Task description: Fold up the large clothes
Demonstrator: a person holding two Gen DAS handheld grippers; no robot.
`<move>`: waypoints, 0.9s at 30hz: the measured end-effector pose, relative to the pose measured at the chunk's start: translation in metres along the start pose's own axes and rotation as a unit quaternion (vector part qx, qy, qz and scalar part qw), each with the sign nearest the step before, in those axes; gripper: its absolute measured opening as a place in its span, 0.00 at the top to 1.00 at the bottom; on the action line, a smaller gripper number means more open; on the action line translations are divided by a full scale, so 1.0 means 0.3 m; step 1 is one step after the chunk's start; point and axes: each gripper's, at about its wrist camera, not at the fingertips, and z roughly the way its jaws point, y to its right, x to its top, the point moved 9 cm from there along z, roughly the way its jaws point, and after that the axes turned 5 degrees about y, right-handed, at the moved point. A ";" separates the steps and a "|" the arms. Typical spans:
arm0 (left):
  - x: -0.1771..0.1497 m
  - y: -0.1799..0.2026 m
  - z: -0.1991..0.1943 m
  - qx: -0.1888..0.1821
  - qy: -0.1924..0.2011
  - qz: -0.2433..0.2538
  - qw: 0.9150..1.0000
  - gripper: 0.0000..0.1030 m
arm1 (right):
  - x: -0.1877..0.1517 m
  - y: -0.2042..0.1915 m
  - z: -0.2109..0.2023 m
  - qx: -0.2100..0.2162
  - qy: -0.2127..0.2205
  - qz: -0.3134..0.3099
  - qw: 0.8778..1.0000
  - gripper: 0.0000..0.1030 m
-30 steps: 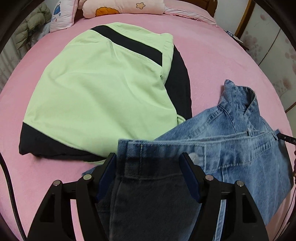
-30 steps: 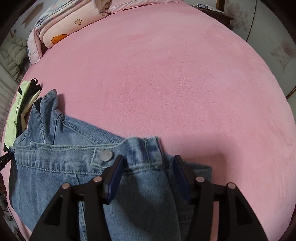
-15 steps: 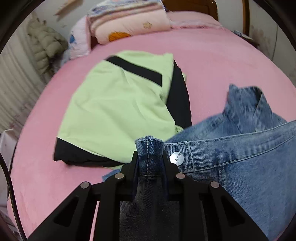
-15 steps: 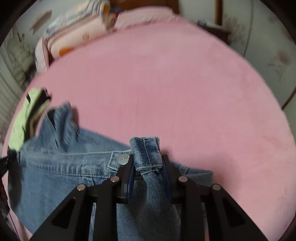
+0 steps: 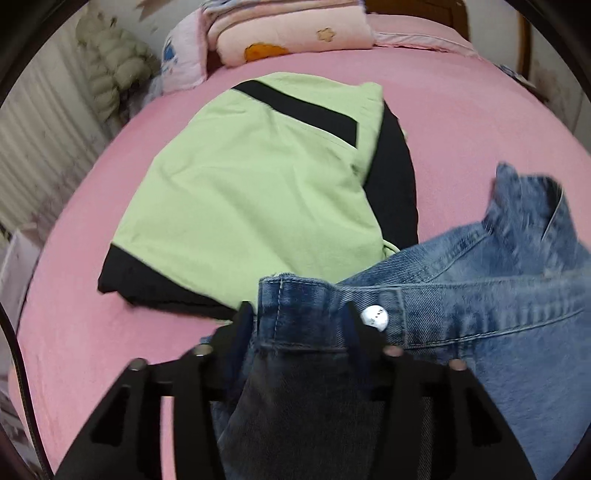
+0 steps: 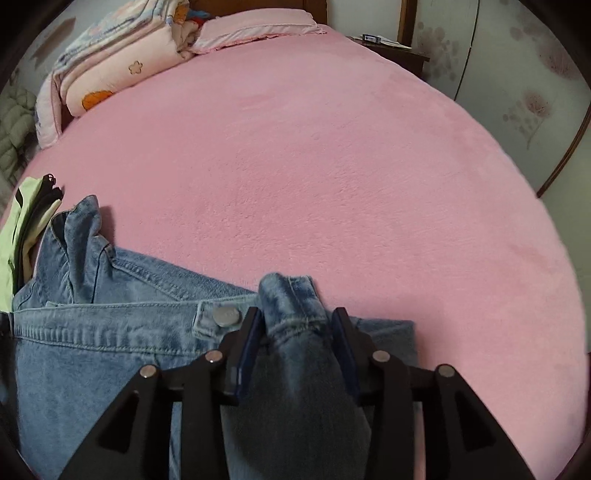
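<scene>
A blue denim garment (image 5: 491, 314) lies on the pink bed (image 5: 92, 317). My left gripper (image 5: 299, 317) has the left end of its hem band bunched between the fingers, beside a metal button (image 5: 375, 318). My right gripper (image 6: 297, 321) has the right end of the same band (image 6: 291, 299) between its fingers, beside another button (image 6: 226, 316). In both views the fingers stand slightly apart with denim filling the gap. The rest of the denim (image 6: 92, 332) spreads to the left in the right wrist view.
A folded green and black garment (image 5: 251, 192) lies just beyond the denim on the left; its edge shows in the right wrist view (image 6: 14, 229). Folded pink quilts (image 5: 291, 33) lie at the headboard. A nightstand (image 6: 391, 51) stands at the far right.
Both grippers closed on the denim band from wide open, then widened slightly. The band ends are lifted and bunched.
</scene>
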 end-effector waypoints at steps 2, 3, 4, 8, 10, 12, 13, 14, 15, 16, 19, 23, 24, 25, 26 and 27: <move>0.012 -0.005 -0.052 -0.006 -0.005 -0.012 1.000 0.47 | 0.010 -0.017 -0.076 0.004 0.015 0.000 1.000 0.62; 0.018 0.004 -0.099 -0.018 0.003 -0.017 1.000 0.46 | 0.012 -0.037 -0.136 0.017 0.029 0.004 0.999 0.61; 0.017 0.018 -0.150 -0.028 0.013 -0.019 0.999 0.43 | 0.004 -0.043 -0.178 0.028 0.039 0.006 0.999 0.60; -0.049 0.105 -0.330 -0.064 0.034 -0.028 0.997 0.27 | -0.093 -0.186 -0.350 0.128 0.054 0.023 0.990 0.56; -0.116 0.168 -0.393 -0.088 0.031 -0.032 0.995 0.27 | -0.186 -0.309 -0.384 0.160 0.040 0.005 0.986 0.56; -0.194 0.216 -0.426 -0.098 0.025 -0.036 0.994 0.27 | -0.271 -0.409 -0.397 0.167 0.035 -0.027 0.985 0.56; -0.232 0.236 -0.433 -0.097 0.022 -0.036 0.994 0.27 | -0.330 -0.434 -0.399 0.170 0.030 -0.043 0.984 0.56; -0.273 0.254 -0.428 -0.091 0.017 -0.031 0.995 0.27 | -0.369 -0.456 -0.391 0.174 0.024 -0.054 0.983 0.56; -0.321 0.272 -0.426 -0.081 0.013 -0.021 0.996 0.27 | -0.403 -0.483 -0.380 0.176 0.022 -0.064 0.982 0.56; -0.361 0.280 -0.404 -0.067 0.006 -0.007 0.998 0.27 | -0.447 -0.493 -0.389 0.174 0.023 -0.071 0.982 0.56; -0.442 0.252 -0.338 -0.041 -0.019 0.002 0.999 0.27 | -0.527 -0.461 -0.315 0.129 0.018 -0.110 0.985 0.56; -0.458 0.157 -0.335 -0.023 0.002 -0.003 1.000 0.25 | -0.534 -0.270 -0.282 0.060 0.034 -0.106 0.992 0.58; -0.457 0.121 -0.333 -0.008 0.005 -0.005 1.000 0.25 | -0.525 -0.212 -0.279 0.042 0.039 -0.104 0.993 0.59; -0.459 0.088 -0.326 0.000 0.003 -0.011 1.000 0.25 | -0.515 -0.121 -0.278 0.008 0.045 -0.097 0.994 0.59; -0.462 0.049 -0.320 0.006 0.001 -0.023 1.000 0.25 | -0.511 -0.048 -0.276 -0.012 0.045 -0.086 0.995 0.59; -0.462 0.003 -0.314 0.023 -0.001 -0.032 0.999 0.25 | -0.510 0.003 -0.276 -0.014 0.045 -0.075 0.996 0.56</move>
